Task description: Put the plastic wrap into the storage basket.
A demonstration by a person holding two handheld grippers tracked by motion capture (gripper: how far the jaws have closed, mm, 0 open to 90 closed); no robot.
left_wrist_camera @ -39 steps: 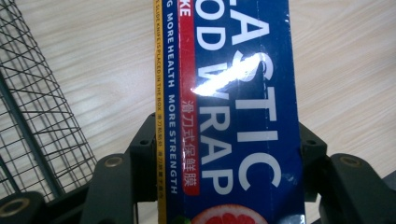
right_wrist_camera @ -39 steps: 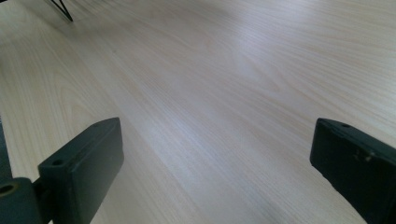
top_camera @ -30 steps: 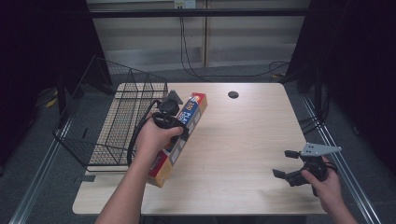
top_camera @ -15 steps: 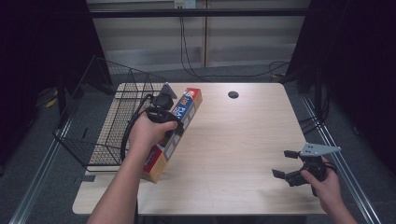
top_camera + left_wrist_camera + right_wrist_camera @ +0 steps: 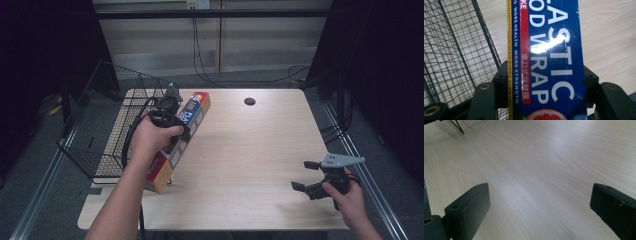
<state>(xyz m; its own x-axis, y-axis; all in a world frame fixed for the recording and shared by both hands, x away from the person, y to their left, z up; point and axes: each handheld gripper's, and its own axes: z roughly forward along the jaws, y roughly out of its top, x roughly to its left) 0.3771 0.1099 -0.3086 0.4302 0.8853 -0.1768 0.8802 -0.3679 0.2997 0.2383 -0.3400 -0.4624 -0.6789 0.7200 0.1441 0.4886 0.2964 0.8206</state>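
A long blue and red plastic wrap box is held over the table's left part, beside the wire basket. My left gripper is shut on it across its width. In the left gripper view the box runs up between the two jaws of my left gripper, which press on both its sides. The basket's mesh lies just left of the box. Near the front right corner of the table, my right gripper stands open over bare wood, nothing between its jaws.
The light wooden table has a round cable hole at the back. The black wire basket stands on the table's left edge, its rim tilted outward. Cables hang behind the table.
My left hand has lifted the box a little and carried it left, closer to the basket. The right gripper has stayed where it was.
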